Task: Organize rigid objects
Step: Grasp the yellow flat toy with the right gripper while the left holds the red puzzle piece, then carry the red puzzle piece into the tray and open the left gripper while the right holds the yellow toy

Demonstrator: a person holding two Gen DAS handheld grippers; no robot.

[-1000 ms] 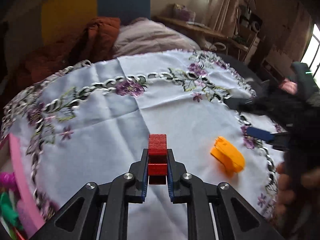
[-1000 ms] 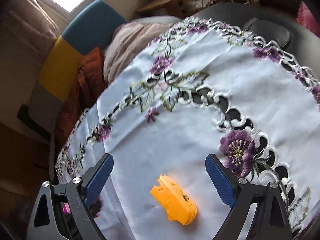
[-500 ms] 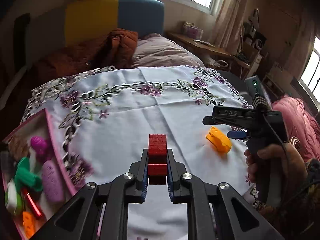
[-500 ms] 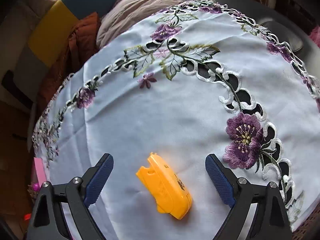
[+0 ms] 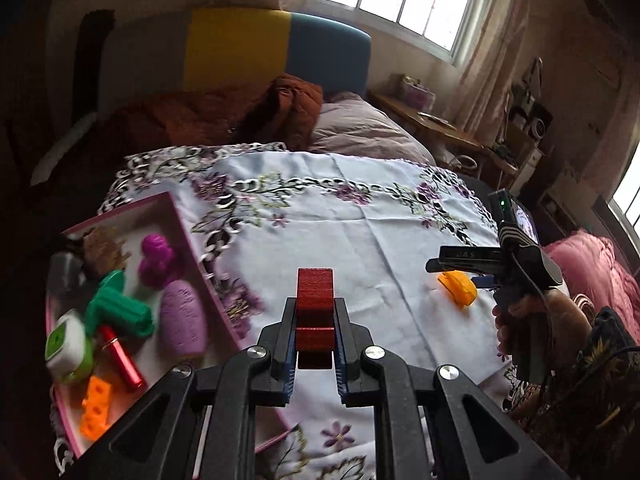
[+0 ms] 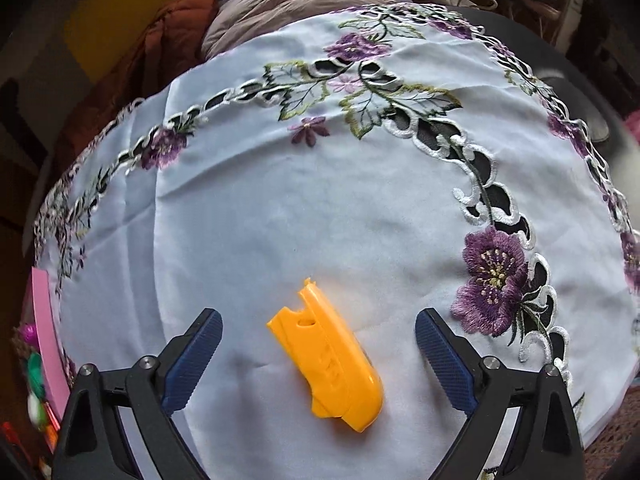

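1. Sitting right between the wide-apart blue pads of the right gripper, the yellow toy lies flat on the white cloth. The jaws have just been opening, and nothing is pinched.
2. Its long side slants, not straight across the gap.
3. The left gripper pinches a red block tight.
4. The pink tray of toys waits further left.

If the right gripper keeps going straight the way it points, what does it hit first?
Most likely the orange plastic piece, lying on the tablecloth between the right gripper's open jaws.
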